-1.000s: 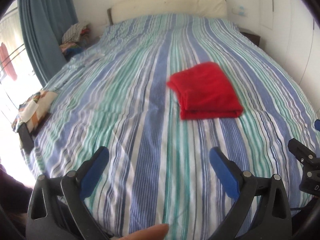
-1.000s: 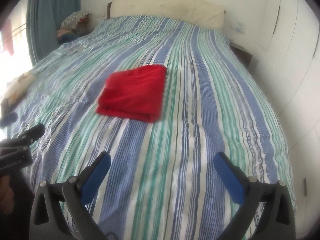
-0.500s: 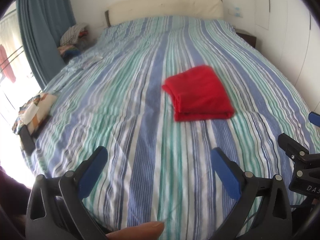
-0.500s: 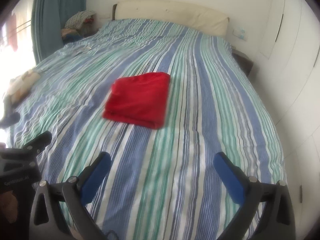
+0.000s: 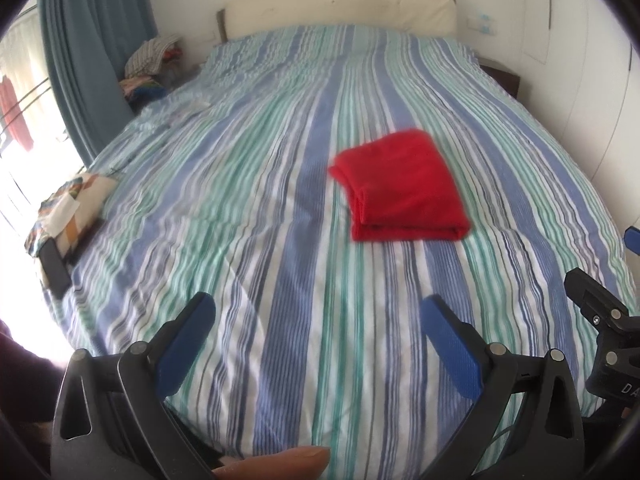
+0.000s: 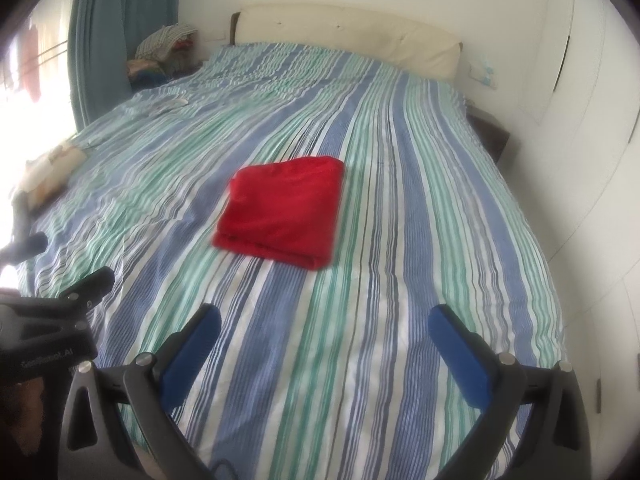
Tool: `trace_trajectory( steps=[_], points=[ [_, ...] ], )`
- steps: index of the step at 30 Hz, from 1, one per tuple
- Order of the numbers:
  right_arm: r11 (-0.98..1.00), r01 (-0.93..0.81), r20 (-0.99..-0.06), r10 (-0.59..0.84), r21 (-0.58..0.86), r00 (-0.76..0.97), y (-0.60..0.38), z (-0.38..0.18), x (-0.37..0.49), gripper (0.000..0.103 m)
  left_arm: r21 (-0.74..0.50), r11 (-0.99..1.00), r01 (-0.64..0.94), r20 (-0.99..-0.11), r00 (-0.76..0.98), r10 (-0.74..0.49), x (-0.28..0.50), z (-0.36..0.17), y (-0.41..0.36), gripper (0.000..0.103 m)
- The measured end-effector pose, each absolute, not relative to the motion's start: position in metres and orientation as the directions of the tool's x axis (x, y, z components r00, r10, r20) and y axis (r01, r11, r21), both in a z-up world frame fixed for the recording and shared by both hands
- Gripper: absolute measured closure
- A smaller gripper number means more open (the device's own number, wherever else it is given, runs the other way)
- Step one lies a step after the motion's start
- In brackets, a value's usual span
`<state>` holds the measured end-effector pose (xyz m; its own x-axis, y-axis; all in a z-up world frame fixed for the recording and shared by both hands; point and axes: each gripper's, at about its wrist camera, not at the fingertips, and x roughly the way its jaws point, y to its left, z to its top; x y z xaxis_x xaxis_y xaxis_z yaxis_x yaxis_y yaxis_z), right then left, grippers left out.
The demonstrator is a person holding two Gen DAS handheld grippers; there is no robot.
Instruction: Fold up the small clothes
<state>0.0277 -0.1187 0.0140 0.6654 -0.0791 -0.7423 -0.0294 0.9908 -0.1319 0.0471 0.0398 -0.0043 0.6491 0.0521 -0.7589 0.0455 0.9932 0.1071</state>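
A red garment [image 5: 402, 188] lies folded into a neat rectangle on the striped bed cover, right of centre in the left wrist view and left of centre in the right wrist view [image 6: 282, 212]. My left gripper [image 5: 316, 316] is open and empty, well short of the garment near the bed's foot. My right gripper [image 6: 326, 328] is open and empty too, also back from the garment. Each gripper's body shows at the edge of the other's view.
The bed [image 5: 240, 200] has a blue, green and white striped cover and a cream headboard [image 5: 340, 4]. A pile of clothes [image 5: 152, 60] sits at the far left by the blue curtain. A patterned cushion [image 5: 72, 208] lies at the left edge. White wardrobe doors [image 6: 592, 120] stand on the right.
Both grippers have drawn back and risen a little from the bed, so the folded garment looks farther away. The garment has not moved. Both stay open.
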Motion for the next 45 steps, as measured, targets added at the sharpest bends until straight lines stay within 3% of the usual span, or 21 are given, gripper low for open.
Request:
trace_trajectory(
  steps=[12, 45],
  points=[
    [0.993, -0.04, -0.74, -0.059, -0.115, 0.67, -0.117, 0.024, 0.027, 0.001, 0.151, 0.986, 0.072, -0.756, 0.651, 0.068, 0.042, 0.0, 0.033, 0.0],
    [0.994, -0.051, -0.751, -0.038, -0.096, 0.659, -0.112, 0.031, 0.024, 0.001, 0.125, 0.99, 0.061, -0.765, 0.642, 0.057, 0.042, 0.008, 0.033, 0.001]
  ],
)
